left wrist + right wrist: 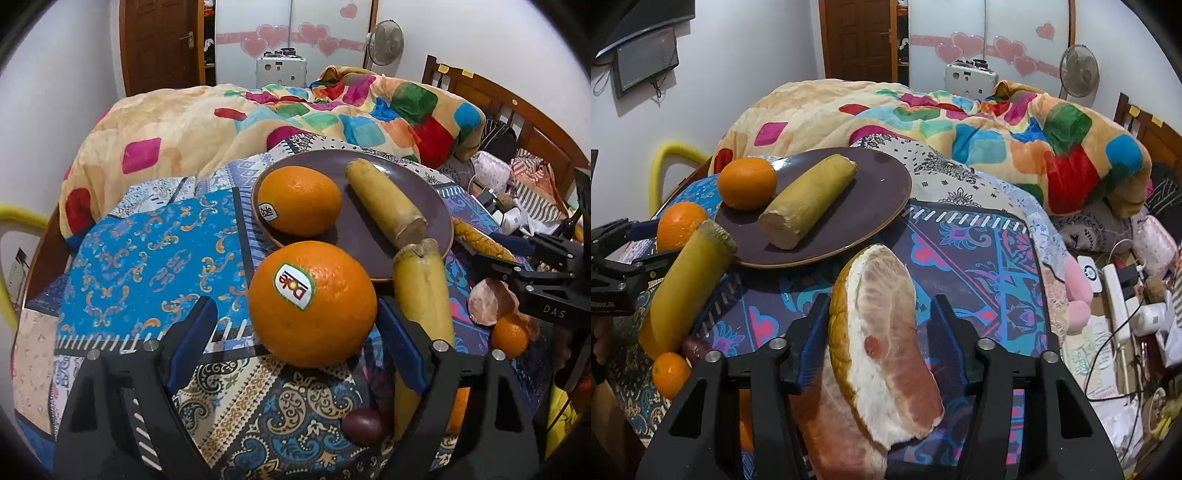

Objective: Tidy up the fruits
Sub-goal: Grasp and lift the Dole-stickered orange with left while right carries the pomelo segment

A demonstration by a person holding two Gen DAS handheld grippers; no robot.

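A large orange [312,302] with a sticker sits on the patterned bedcloth between the fingers of my open left gripper [297,314]. Its right pad is at the peel and the left pad stands clear. A brown plate [362,236] behind holds another orange [299,199] and a yellow cane piece [384,201]. A second cane piece [421,291] leans on the plate rim. My right gripper [881,317] straddles a pink pomelo wedge [882,332]. Its left pad is against the rind, with a gap at the right pad. Another pomelo piece [834,424] lies underneath.
A small orange [670,374] and a dark purple fruit [694,347] lie near the leaning cane. A bunched colourful blanket [960,122] fills the bed behind the plate. Cables and a power strip [1115,295] clutter the right side.
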